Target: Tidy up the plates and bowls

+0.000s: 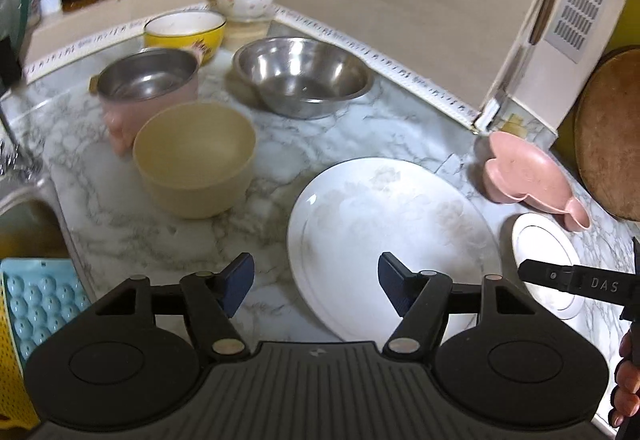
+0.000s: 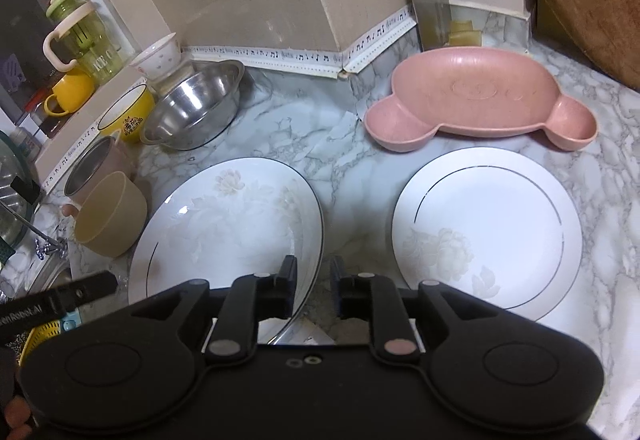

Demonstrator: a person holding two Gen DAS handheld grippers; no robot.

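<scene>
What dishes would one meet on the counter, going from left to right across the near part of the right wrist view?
Beige bowl → large white plate → right gripper → small white plate.

2 white plates [image 2: 224,224] flat on counter, bowls [image 1: 196,156] behind.

We are looking down along each gripper's fingers, close above the worktop [image 1: 360,128]. Both views are sharing the large plate [image 1: 392,240] [image 2: 228,224].

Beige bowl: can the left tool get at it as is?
Probably yes. The left tool is open, holding nothing, and the beige bowl stands ahead and slightly left with bare countertop between. Its near rim is unobstructed; the pink pot only crowds the far side.
</scene>
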